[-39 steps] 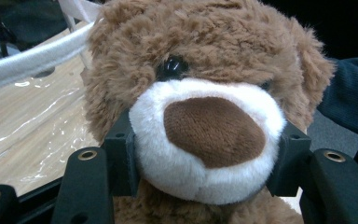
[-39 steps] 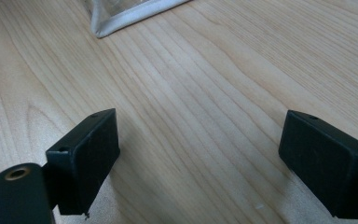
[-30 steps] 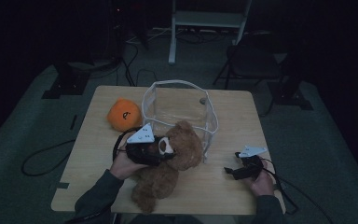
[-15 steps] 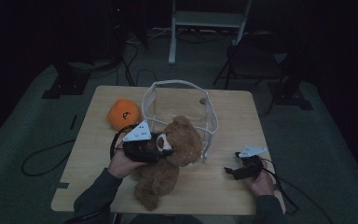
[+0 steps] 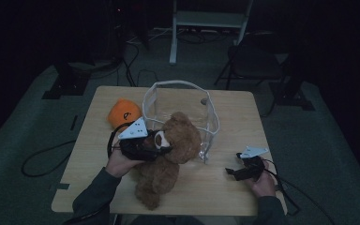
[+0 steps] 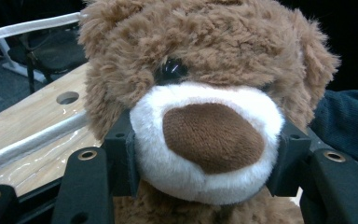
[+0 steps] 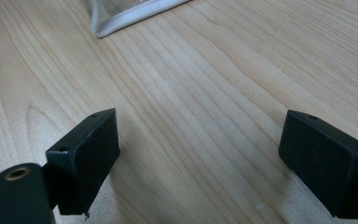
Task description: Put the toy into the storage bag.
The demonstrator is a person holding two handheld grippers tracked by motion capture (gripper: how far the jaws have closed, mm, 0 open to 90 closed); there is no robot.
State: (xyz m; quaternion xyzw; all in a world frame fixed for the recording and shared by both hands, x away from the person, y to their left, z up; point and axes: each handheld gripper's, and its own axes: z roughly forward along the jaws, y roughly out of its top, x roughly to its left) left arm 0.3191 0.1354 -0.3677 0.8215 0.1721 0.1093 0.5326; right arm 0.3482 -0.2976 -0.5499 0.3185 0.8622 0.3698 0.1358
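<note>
While the left tongs [image 6: 205,154] press their two black jaws against either side of the teddy bear's white muzzle, gripping the teddy bear [image 5: 168,154] by the snout, the right tongs [image 7: 205,163] stand wide open with nothing between the jaws, low over bare wood. From the high view the left tongs [image 5: 143,147] sit at the bear's face, near the left middle of the surface [image 5: 229,187], and the bear's head leans against the near wall of a clear plastic bin [image 5: 183,101] with a white rim. Its body trails toward the near edge. An orange plush toy [image 5: 124,112] lies just left of the bin. The right tongs [image 5: 246,171] rest at the near right, well apart from the bear.
</note>
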